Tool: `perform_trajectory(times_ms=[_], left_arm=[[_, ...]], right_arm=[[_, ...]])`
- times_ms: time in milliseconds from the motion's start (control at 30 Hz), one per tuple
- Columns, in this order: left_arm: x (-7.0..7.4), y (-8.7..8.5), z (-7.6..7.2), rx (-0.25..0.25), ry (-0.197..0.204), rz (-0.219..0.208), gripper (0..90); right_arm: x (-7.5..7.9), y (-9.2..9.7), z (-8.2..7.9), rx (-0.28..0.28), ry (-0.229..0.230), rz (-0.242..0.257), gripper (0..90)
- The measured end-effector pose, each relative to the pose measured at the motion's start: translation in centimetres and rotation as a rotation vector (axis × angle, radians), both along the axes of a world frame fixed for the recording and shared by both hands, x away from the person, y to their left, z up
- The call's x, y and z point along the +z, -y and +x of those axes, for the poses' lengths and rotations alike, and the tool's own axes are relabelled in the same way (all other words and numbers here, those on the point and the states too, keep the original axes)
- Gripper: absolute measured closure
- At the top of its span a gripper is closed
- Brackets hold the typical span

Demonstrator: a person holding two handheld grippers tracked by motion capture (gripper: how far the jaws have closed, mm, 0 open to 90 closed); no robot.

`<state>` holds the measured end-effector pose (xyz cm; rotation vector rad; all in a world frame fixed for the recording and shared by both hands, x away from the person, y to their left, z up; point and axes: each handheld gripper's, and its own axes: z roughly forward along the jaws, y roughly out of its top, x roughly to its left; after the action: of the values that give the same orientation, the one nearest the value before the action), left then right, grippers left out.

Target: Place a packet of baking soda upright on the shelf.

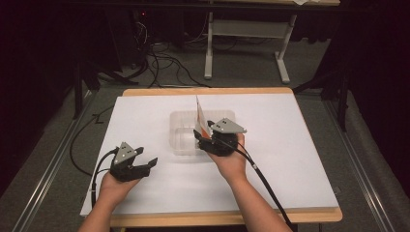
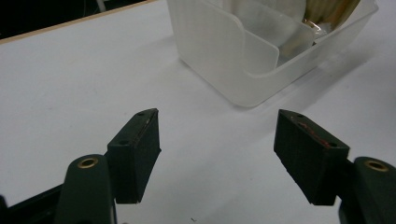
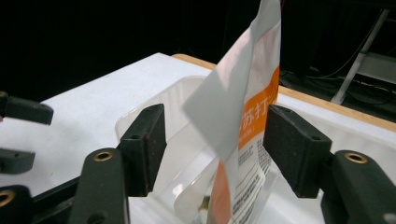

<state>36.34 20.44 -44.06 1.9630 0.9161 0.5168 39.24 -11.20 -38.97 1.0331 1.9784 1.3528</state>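
Your right gripper [image 3: 212,140] stands with jaws spread around the upright packet [image 3: 247,116] in the clear tray [image 1: 181,130]; unsupported, it may topple out. Left gripper [image 2: 217,144] jaws spread, empty.

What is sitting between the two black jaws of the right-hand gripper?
A white-and-orange packet, standing upright in the clear plastic tray; the right gripper view shows gaps on both sides.
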Motion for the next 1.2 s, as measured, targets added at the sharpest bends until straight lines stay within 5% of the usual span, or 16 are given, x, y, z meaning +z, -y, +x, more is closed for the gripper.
perform_trajectory(times_ms=[300, 667, 933, 1033, 1100, 1133, 1167, 1200], left_arm=[[0.1, -0.3, 0.0, 0.008, 0.006, -0.002, 31.8], [0.1, -0.5, 0.0, 0.022, 0.007, -0.008, 31.7], [0.0, -0.5, -0.1, 0.023, 0.001, 0.001, 31.8], [-0.1, -0.4, -0.2, 0.026, -0.001, 0.001, 31.7], [-0.1, -0.4, -0.2, 0.023, -0.005, 0.007, 31.8], [-0.1, -0.4, -0.1, 0.022, -0.004, 0.007, 31.8], [-0.1, -0.3, -0.1, 0.023, -0.004, 0.006, 31.7], [-0.1, -0.3, -0.1, 0.022, -0.007, 0.005, 31.7]], right_arm=[[-0.7, 1.4, -2.4, 0.012, -0.043, 0.003, 36.0], [-0.7, 6.5, -5.3, -0.033, -0.039, -0.013, 34.0], [-0.4, 14.7, -7.2, -0.187, -0.016, -0.046, 33.7], [-1.0, 18.2, -8.4, -0.254, -0.019, -0.042, 33.7], [-2.0, 20.0, -9.3, -0.289, -0.008, -0.081, 34.4], [-2.8, 21.0, -9.7, -0.302, -0.018, -0.105, 35.9], [-4.0, 22.8, -9.6, -0.336, -0.084, -0.125, 35.8], [-4.0, 22.8, -9.6, -0.336, -0.084, -0.125, 35.8]])
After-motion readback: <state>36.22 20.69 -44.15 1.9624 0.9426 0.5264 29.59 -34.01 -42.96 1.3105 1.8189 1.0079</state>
